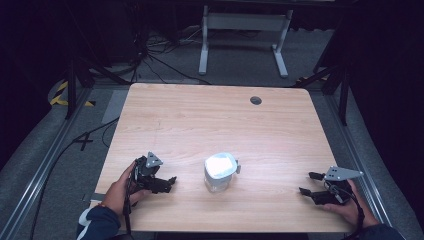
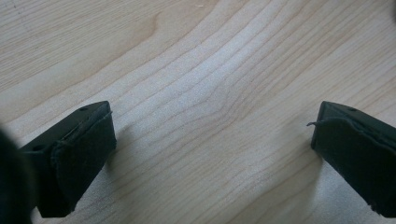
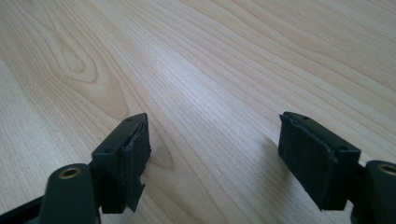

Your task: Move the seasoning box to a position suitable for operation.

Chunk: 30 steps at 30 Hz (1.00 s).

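A small clear container with a white lid (image 1: 220, 171) stands on the wooden table (image 1: 210, 120) near its front edge, about midway between the hands. My left gripper (image 1: 169, 183) rests on the table to the container's left, a short gap away, pointing toward it. In the left gripper view the left gripper (image 2: 212, 133) has its jaws wide apart over bare wood (image 2: 205, 70). My right gripper (image 1: 306, 183) lies near the front right corner, farther from the container. In the right gripper view the right gripper (image 3: 215, 137) also stands open with nothing but wood grain (image 3: 210, 56) between its pads.
A round dark cable hole (image 1: 256, 100) sits in the tabletop at the back right. Behind the table, a white desk frame (image 1: 245, 30) stands on the grey floor. Cables (image 1: 95, 135) trail across the floor at the left.
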### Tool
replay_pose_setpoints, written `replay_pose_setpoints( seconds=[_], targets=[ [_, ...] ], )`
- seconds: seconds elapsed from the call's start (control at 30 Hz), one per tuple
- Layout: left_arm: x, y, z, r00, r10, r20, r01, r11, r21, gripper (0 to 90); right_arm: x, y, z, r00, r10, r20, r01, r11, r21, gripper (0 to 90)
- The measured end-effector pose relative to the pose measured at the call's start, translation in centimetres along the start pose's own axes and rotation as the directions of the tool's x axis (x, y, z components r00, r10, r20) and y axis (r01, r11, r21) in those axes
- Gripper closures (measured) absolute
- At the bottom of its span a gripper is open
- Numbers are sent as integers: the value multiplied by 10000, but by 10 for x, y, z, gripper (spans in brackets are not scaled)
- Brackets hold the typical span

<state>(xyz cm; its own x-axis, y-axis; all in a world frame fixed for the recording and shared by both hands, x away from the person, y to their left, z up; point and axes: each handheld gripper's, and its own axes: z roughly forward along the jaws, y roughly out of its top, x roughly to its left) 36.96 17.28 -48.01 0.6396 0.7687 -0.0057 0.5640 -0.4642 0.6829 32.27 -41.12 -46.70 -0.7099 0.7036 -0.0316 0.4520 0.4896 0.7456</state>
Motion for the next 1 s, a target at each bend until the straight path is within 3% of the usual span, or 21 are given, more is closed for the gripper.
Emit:
replay_pose_setpoints(
  seconds=[0.03, 0.07, 0.17, 0.3, 0.43, 0.53, 0.6, 0.63, 0.67, 0.77, 0.8, 0.9, 1.0],
  targets=[
    [0, 0, 0, 10000, -18, -9, 18, 10000, -10, 1, 0, 0, 0, 10000, 4, 9, -4, 10000, 4, 250],
    [-3, 1, 1, 9996, -288, -33, 288, 9996, 34, 0, 0, 0, -1, 10000, 37, 33, -37, 10000, 10, 251],
    [-6, 4, 4, 9992, -394, -69, 394, 9992, 41, 0, 0, 0, -2, 10000, 28, 84, -28, 10000, 71, 308],
    [-5, 3, 4, 9997, -255, -28, 255, 9997, -54, 0, -1, 3, -5, 9996, 106, 275, -114, 9996, 272, 396],
    [-5, 2, 2, 9999, -100, 97, 99, 9999, 101, 0, -1, 13, -13, 9980, 461, 434, -438, 9977, -524, 534],
    [-6, 2, 3, 9999, -123, 76, 124, 9999, -38, 1, -2, 24, -17, 9976, 688, -39, -688, 9898, -1249, 638],
    [-6, 2, 3, 9999, -122, 117, 123, 9999, -51, 1, -1, 34, -15, 9971, 712, -250, -741, 9874, -1398, 690],
    [-6, 2, 3, 9998, -22, 173, 23, 10000, -49, 1, 0, 43, -13, 9950, 804, -596, -883, 9855, -1446, 743],
    [-6, 2, 3, 9996, 53, 263, -51, 10000, -70, 1, 3, 48, -13, 9936, 765, -833, -884, 9847, -1499, 784],
    [-8, 5, 5, 9993, 152, 352, -151, 9999, -37, 0, 16, 67, -11, 9949, 68, -1004, -229, 9870, -1594, 866],
    [-8, 5, 5, 9993, 152, 352, -151, 9999, -37, 0, 16, 67, -11, 9949, 68, -1004, -229, 9870, -1594, 866],
    [-10, 6, 6, 9991, 191, 372, -190, 9998, -39, 1, 27, 91, 0, 9886, -813, -1271, 600, 9848, -1628, 900],
    [-10, 6, 6, 9991, 194, 385, -192, 9998, -41, 2, 30, 104, 7, 9827, -1065, -1513, 796, 9815, -1741, 900]
  ],
)
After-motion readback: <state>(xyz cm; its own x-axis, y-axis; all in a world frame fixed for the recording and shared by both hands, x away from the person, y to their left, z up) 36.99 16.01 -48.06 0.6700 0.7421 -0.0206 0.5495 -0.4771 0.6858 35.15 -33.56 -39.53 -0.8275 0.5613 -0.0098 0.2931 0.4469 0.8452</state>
